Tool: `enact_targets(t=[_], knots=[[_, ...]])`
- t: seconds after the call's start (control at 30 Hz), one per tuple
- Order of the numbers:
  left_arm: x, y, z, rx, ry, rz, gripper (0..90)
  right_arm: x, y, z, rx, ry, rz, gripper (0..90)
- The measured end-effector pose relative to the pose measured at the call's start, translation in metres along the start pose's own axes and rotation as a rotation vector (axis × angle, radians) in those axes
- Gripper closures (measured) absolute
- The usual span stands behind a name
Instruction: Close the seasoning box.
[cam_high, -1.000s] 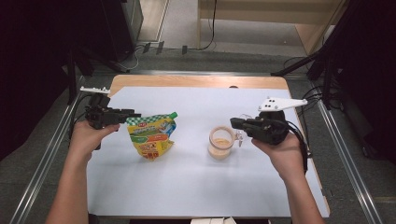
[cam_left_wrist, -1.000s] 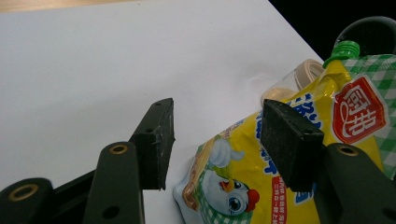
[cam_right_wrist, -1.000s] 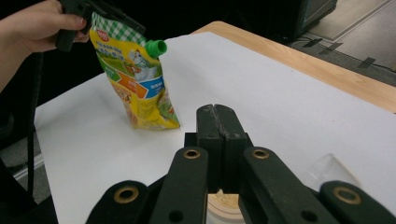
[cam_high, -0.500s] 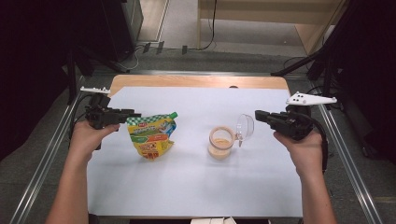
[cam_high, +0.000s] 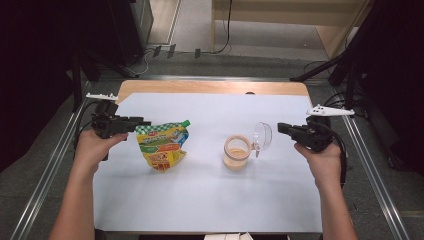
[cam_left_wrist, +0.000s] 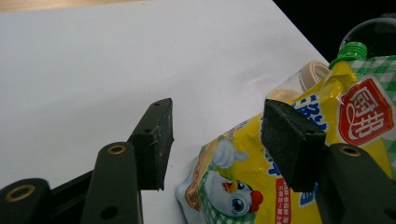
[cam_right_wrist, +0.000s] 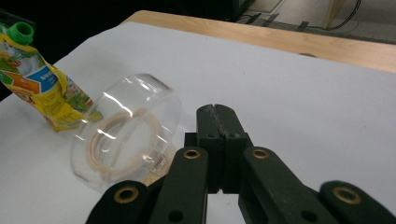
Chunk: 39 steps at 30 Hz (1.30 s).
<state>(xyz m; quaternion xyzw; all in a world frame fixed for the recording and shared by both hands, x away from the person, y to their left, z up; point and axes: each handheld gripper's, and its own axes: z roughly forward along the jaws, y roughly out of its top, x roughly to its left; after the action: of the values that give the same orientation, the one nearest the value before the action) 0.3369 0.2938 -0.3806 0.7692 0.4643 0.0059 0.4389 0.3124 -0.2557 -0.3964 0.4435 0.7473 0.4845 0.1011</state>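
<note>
A yellow and green spouted pouch (cam_high: 162, 145) lies left of the middle of the white sheet, green cap (cam_left_wrist: 352, 49) pointing right. My left gripper (cam_high: 144, 122) is at its upper left corner. Its jaws stand open, and the pouch (cam_left_wrist: 243, 186) sits just past the right pad (cam_left_wrist: 289, 140), not pinched. A small jar (cam_high: 236, 152) of tan contents stands near the middle, its clear hinged lid (cam_high: 262, 136) tipped open to the right. My right gripper (cam_high: 280, 127) hovers right of the lid, shut on nothing. The lid (cam_right_wrist: 128, 135) lies just left of the shut jaw tips (cam_right_wrist: 217, 112).
A white sheet (cam_high: 210, 205) covers the wooden table (cam_high: 210, 87), with bare paper in front and behind. Metal rails (cam_high: 375, 170) run along both sides. The floor behind carries cables and dark stands. A person's forearms come in from the bottom edge.
My right gripper has drawn back to the right, away from the jar, and the clear lid now shows tipped open beside it. The left gripper and pouch have stayed put.
</note>
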Motion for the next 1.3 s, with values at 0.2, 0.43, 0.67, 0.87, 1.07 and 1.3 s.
enact_targets(t=[0.2, 0.43, 0.67, 0.87, 1.07, 1.3], knots=[[-0.001, 0.0, 0.001, 0.005, -0.001, 0.003, 44.6, -0.002, -0.009, 0.014, 0.015, 0.014, 0.025, 90.0], [-0.002, 0.0, 0.002, 0.0, 0.007, 0.009, 44.5, 0.003, -0.015, 0.03, 0.032, 0.03, 0.019, 90.0], [-0.001, 0.0, 0.003, 0.006, 0.008, 0.006, 44.4, 0.011, -0.016, 0.041, 0.056, 0.043, -0.006, 89.9], [-0.001, 0.0, 0.003, 0.0, 0.015, 0.006, 44.4, 0.017, -0.016, 0.045, 0.057, 0.067, -0.013, 89.9], [-0.001, 0.0, 0.004, -0.001, 0.018, 0.002, 44.4, 0.03, -0.013, 0.048, 0.05, 0.098, -0.039, 89.8], [0.0, -0.001, 0.004, 0.001, 0.014, 0.003, 44.4, 0.04, -0.012, 0.051, 0.053, 0.116, -0.077, 85.6]])
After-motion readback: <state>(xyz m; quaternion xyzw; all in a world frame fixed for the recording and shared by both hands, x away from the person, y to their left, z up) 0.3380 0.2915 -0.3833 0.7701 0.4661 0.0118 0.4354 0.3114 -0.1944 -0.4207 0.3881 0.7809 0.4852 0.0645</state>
